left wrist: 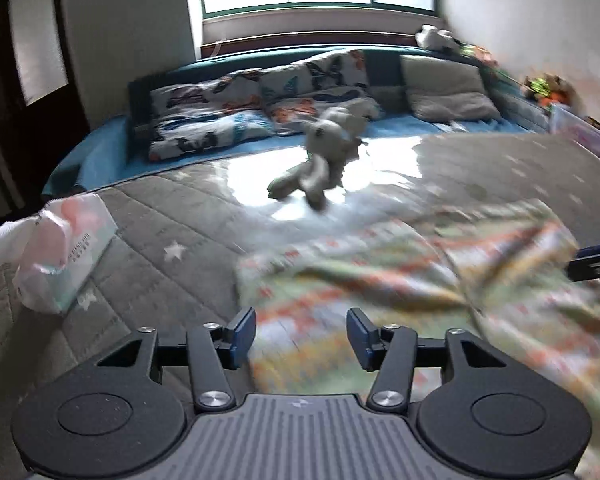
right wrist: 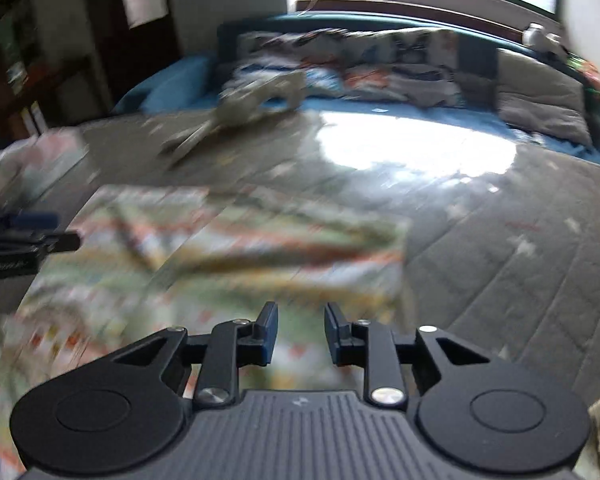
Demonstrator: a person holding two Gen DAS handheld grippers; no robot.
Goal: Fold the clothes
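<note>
Patterned cloth, the garment (left wrist: 400, 280), lies rumpled on the grey quilt (left wrist: 172, 220), nearer us than the soft toy (left wrist: 324, 156) and to the right of the tissue pack (left wrist: 60, 248). We hold the left gripper (left wrist: 301, 338) and the right gripper (right wrist: 301, 334) over it, jaws parted and gripping nothing. For a clean fold, we judge it best to pinch two matching corners and lift them evenly.

The garment (left wrist: 400, 264) was a thin, pale green cloth printed with orange, red and yellow bands. It lay rumpled and partly doubled over on the grey quilted bed (left wrist: 172, 216), with creases running diagonally across it, its outline blurred.
</note>
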